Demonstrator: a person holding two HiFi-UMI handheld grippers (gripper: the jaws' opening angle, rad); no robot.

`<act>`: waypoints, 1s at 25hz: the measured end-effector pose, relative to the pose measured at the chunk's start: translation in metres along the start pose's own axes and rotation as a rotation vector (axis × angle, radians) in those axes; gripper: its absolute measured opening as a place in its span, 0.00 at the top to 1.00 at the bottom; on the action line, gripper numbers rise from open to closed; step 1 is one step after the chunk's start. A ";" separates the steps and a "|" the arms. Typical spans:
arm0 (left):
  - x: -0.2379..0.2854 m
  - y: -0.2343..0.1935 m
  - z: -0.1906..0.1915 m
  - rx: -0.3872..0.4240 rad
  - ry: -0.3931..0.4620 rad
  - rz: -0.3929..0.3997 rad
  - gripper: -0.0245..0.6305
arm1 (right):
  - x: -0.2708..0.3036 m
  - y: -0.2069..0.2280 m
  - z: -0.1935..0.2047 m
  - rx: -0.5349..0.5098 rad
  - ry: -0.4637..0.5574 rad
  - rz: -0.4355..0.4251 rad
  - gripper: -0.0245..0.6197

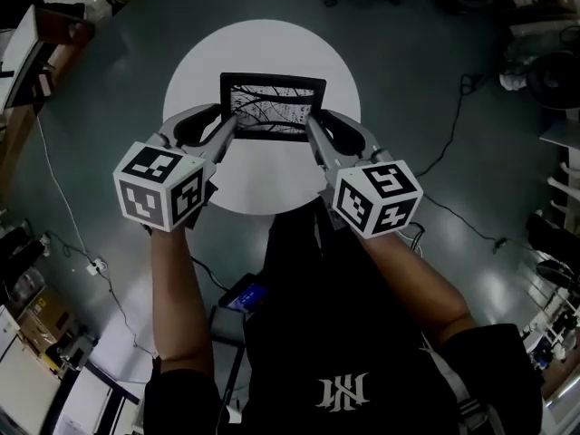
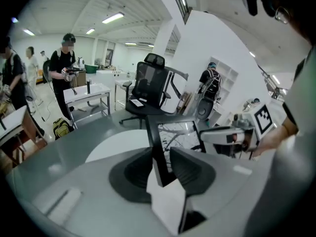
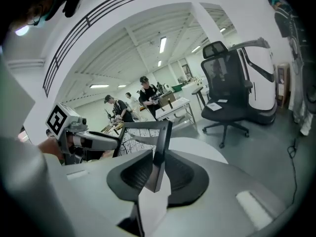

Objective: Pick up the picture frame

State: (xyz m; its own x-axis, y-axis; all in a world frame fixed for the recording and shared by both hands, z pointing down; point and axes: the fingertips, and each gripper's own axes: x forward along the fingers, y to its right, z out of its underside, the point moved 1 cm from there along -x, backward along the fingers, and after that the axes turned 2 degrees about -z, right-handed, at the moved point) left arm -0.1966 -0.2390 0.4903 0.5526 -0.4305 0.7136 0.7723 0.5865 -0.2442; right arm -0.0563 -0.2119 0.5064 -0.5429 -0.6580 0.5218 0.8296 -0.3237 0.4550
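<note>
Currently the thin black rectangular picture frame [image 1: 272, 107] with its branch print is pinched edge-on by left gripper [image 1: 231, 127] and right gripper [image 1: 313, 127], over the round matte white table [image 1: 263, 48].

The picture frame [image 1: 272, 107] looks matt black, the table [image 1: 263, 48] smooth white, the floor [image 1: 408, 71] glossy.

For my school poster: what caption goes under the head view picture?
The left gripper and the right gripper hold a black picture frame by its sides over a round white table.
</note>
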 end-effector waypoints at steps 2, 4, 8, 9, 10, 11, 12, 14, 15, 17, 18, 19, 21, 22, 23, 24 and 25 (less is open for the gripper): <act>-0.021 0.011 -0.015 0.003 0.034 -0.016 0.79 | -0.017 -0.013 -0.017 -0.029 0.024 -0.013 0.86; -0.043 0.021 -0.027 0.009 0.066 -0.025 0.79 | -0.034 -0.026 -0.032 -0.050 0.050 -0.024 0.86; -0.083 0.025 -0.060 0.030 0.148 -0.059 0.79 | -0.046 -0.050 -0.073 -0.111 0.111 -0.056 0.86; -0.093 0.024 -0.068 0.033 0.168 -0.068 0.79 | -0.046 -0.056 -0.085 -0.128 0.125 -0.064 0.87; -0.102 0.024 -0.075 0.036 0.186 -0.076 0.79 | -0.049 -0.062 -0.096 -0.145 0.139 -0.070 0.87; -0.112 0.027 -0.081 0.039 0.203 -0.083 0.79 | -0.053 -0.068 -0.105 -0.164 0.154 -0.075 0.87; -0.122 0.031 -0.085 0.042 0.218 -0.088 0.79 | -0.059 -0.074 -0.113 -0.185 0.172 -0.080 0.87; -0.142 0.042 -0.090 0.046 0.251 -0.100 0.79 | -0.073 -0.086 -0.126 -0.230 0.205 -0.089 0.87; -0.152 0.048 -0.092 0.048 0.270 -0.108 0.79 | -0.079 -0.092 -0.132 -0.249 0.219 -0.095 0.87; -0.174 0.054 -0.097 0.052 0.312 -0.128 0.79 | -0.088 -0.107 -0.143 -0.278 0.242 -0.114 0.87; -0.187 0.055 -0.101 0.056 0.334 -0.139 0.79 | -0.092 -0.117 -0.149 -0.292 0.255 -0.126 0.87; -0.201 0.055 -0.104 0.063 0.356 -0.152 0.79 | -0.094 -0.128 -0.155 -0.307 0.270 -0.138 0.87; -0.229 0.055 -0.109 0.080 0.402 -0.179 0.79 | -0.100 -0.152 -0.166 -0.337 0.302 -0.162 0.87; -0.243 0.055 -0.112 0.088 0.425 -0.193 0.79 | -0.104 -0.163 -0.171 -0.350 0.318 -0.174 0.87; -0.255 0.056 -0.114 0.096 0.446 -0.208 0.79 | -0.108 -0.174 -0.176 -0.363 0.333 -0.185 0.87; -0.267 0.055 -0.116 0.104 0.465 -0.223 0.79 | -0.111 -0.185 -0.182 -0.376 0.349 -0.197 0.87; -0.278 0.056 -0.119 0.110 0.483 -0.237 0.79 | -0.115 -0.194 -0.188 -0.390 0.364 -0.209 0.87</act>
State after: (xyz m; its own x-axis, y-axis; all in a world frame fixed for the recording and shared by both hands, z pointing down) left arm -0.2697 -0.1686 0.2003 0.4683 -0.8104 0.3521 0.8701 0.4923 -0.0242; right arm -0.1305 -0.2013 0.2225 -0.6778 -0.7226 0.1357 0.7339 -0.6534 0.1857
